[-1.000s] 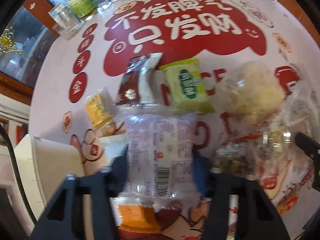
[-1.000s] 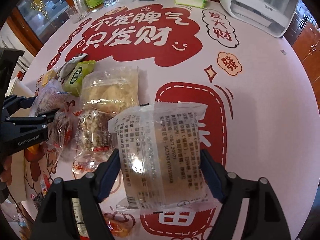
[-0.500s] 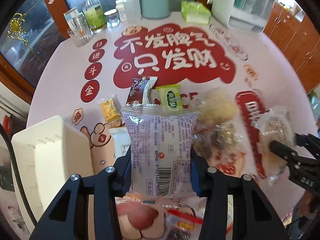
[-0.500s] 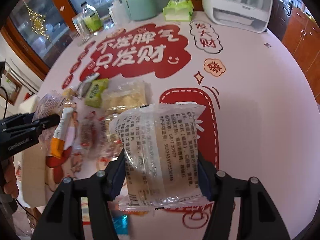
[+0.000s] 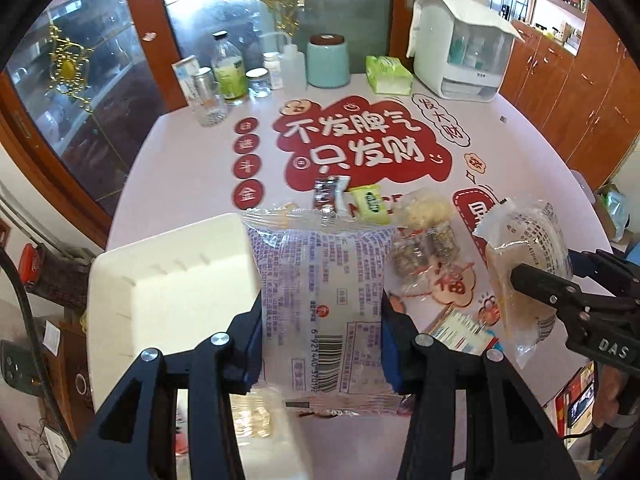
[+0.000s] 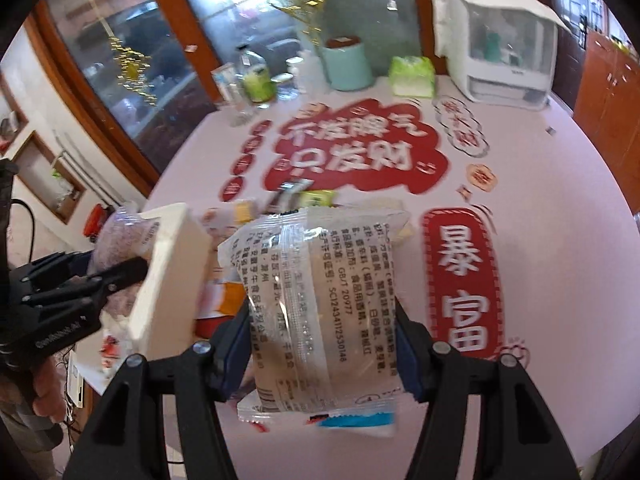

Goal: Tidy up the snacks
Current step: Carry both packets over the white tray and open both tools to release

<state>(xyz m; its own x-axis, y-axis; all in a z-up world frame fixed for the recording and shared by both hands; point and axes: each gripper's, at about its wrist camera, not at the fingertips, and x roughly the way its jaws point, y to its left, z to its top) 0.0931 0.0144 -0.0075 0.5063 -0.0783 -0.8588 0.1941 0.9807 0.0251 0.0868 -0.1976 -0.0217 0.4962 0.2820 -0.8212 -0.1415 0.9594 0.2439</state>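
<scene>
Pink tablecloth (image 5: 192, 184) with big red Chinese lettering covers the round table, and behind it we see glass cabinet doors with gold ornaments. Along the far edge stand a mint canister (image 5: 329, 61), a green tissue pack (image 5: 389, 75), a white countertop appliance (image 5: 460, 52) and a cluster of bottles and jars (image 5: 228, 76).

Our left gripper (image 5: 322, 340) is clamped on a clear purple-printed snack packet (image 5: 320, 300), barcode end toward the camera, held up off the table just right of the white storage box (image 5: 160, 280), which sits at the near left edge. Our right gripper (image 6: 322, 344) is squeezed onto a clear packet with a beige cake (image 6: 320, 312) inside, black print facing us, also lifted above the cloth. In the left wrist view that same packet (image 5: 524, 264) hangs at the right, pinched by the black fingers (image 5: 540, 284).

Below and beyond the held packets the remaining snacks lie loose on the cloth: a brown-and-white wrapper (image 5: 330, 196), a small green packet (image 5: 370, 204) just beside it, a pale crumbly bag (image 5: 424, 208), and a clear bag of nutty bars (image 5: 424, 252) nearer us. A bag of pale round biscuits (image 5: 252, 420) shows under the left gripper, near the box. The right wrist view is blurred.
</scene>
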